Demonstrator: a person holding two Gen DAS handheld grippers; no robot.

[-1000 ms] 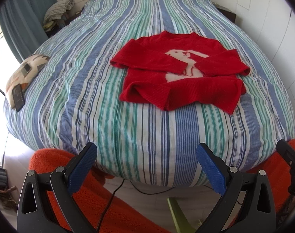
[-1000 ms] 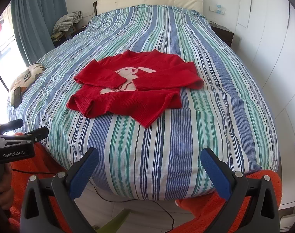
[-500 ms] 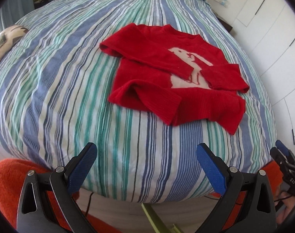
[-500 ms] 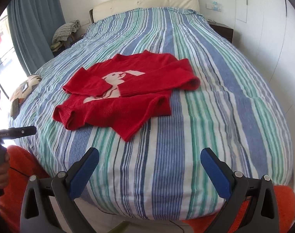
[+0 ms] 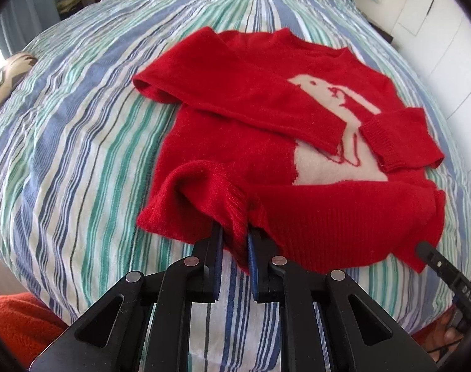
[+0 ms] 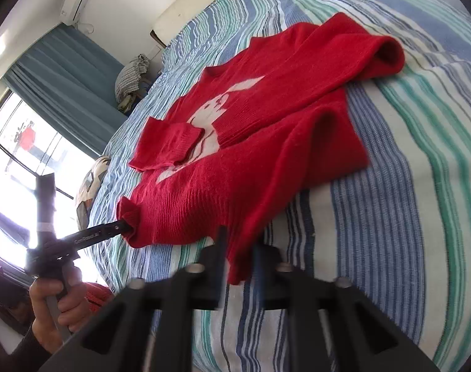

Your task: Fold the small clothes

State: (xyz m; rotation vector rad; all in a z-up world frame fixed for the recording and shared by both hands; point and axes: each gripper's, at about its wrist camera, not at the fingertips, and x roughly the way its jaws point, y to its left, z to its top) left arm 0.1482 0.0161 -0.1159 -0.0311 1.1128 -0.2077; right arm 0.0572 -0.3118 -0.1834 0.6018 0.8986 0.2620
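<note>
A small red sweater point(image 5: 266, 130) with a cream animal on its chest lies face up on the striped bed, both sleeves folded across the front. It also shows in the right wrist view point(image 6: 266, 142). My left gripper point(image 5: 234, 235) is shut on the near left corner of the ribbed hem, which bunches between the blue pads. My right gripper point(image 6: 238, 248) is shut on the near right corner of the hem. The left gripper point(image 6: 123, 228) shows from the side there, pinching the other corner.
The bed point(image 5: 80, 142) has a blue, green and white striped cover. A patterned cushion point(image 5: 6, 77) lies at its left edge. Folded cloth point(image 6: 131, 77) sits by the curtain. Orange fabric point(image 5: 18, 319) lies below the bed's near edge. White cupboards point(image 5: 437, 15) stand right.
Both grippers moved forward from off the bed's foot to the sweater's hem and went from wide open to shut on its two near corners. The right view has tilted.
</note>
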